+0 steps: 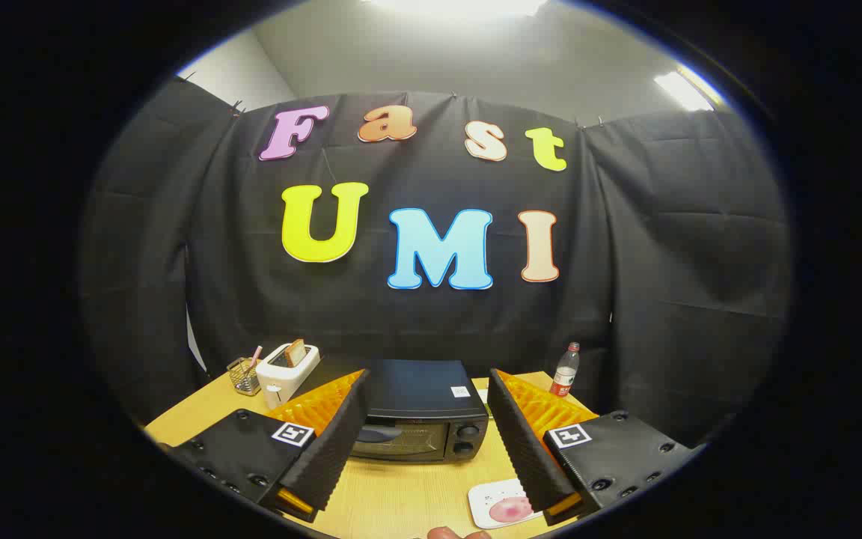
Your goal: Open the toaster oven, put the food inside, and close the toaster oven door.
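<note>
A black toaster oven (420,419) stands on the wooden table (401,498) straight ahead of my fingers, its glass door shut and two knobs on its right side. My gripper (425,442) is open, raised above the table, with the oven seen through the gap between the fingers and nothing held. Just by my right finger lies a white plate (494,503) with a pink piece of food (509,510) on it, partly hidden behind that finger.
A white pop-up toaster (289,370) with a slice of bread stands left of the oven, a wire basket (243,376) beside it. A clear bottle with a red cap (565,370) stands at the back right. A fingertip (447,533) shows near the table's front edge.
</note>
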A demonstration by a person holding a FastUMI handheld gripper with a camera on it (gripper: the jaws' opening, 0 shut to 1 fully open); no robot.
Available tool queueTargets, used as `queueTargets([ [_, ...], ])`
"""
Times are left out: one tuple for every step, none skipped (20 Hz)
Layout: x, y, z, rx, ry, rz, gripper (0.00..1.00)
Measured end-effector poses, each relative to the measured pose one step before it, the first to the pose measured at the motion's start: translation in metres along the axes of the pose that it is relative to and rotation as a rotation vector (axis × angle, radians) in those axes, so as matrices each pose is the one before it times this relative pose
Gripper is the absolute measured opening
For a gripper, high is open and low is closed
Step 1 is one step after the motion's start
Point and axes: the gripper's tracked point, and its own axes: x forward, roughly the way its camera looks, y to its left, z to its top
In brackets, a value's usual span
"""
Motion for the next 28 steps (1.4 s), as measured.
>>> queueTargets([
  [-0.00133,-0.0001,0.00164,0.00167,-0.00229,-0.00215,0.98],
  [-0.00172,0.00003,0.00042,-0.00058,-0.00372,-0.0023,0.98],
  [-0.00195,0.00084,0.00112,-0.0009,-0.00071,0.00037,0.98],
  [-0.00168,0.00167,-0.00134,-0.00031,-0.00024,0.00157,0.98],
  [-0.00221,0.00156,0.00015,-0.00019,-0.00014,0.001,0.98],
  [-0.00174,0.00172,-0.00037,-0.00116,0.0008,0.00117,0.98],
  [-0.00206,0.002,0.00036,0.00053,0.00178,0.002,0.98],
  [-0.00085,0.00269,-0.00032,0.00129,-0.00092,0.0025,0.98],
  [-0.00154,0.00248,0.00104,0.00181,0.00006,0.00208,0.98],
  [-0.0011,0.0021,-0.00022,0.00105,-0.00216,0.00179,0.98],
  [-0.00146,0.00179,0.00135,0.00016,-0.00128,0.00155,0.98],
  [-0.00031,0.00178,-0.00022,0.001,-0.00193,0.00311,0.98],
  [-0.00063,0.00153,0.00008,0.0008,0.0,0.00139,0.98],
  [-0.00064,0.00054,-0.00073,-0.00009,0.00163,0.00008,0.98],
  [-0.00073,0.00097,0.00043,0.00036,0.00228,0.00098,0.98],
  [-0.00001,0.00022,-0.00002,0.00081,0.00078,0.00007,0.98],
  [0.00022,0.00028,0.00131,0.00099,-0.00208,-0.00042,0.98],
  [0.00114,0.00053,0.00039,-0.0003,0.0005,-0.00205,0.98],
  [0.00096,-0.00008,0.00024,-0.001,0.00327,-0.00359,0.98],
  [0.00186,0.00024,-0.00186,-0.00119,0.00669,-0.00149,0.98],
  [0.00158,0.00079,0.00041,-0.00119,0.00406,-0.00299,0.98],
  [0.00211,0.00022,0.00087,-0.00156,0.00317,-0.00463,0.98],
  [0.002,0.00095,0.00082,0.00003,0.00368,-0.0018,0.98],
  [0.00247,0.00214,-0.00078,0.00162,0.0054,-0.00148,0.98],
  [0.00244,0.00238,-0.00003,0.00434,0.00851,0.00383,0.98],
  [0.00239,0.00298,-0.00171,0.005,0.00767,0.0076,0.98],
  [0.00319,0.00267,0.00001,0.00105,0.00351,0.00443,0.98],
  [0.00389,0.0005,0.00012,-0.00306,-0.00066,0.00306,0.98],
])
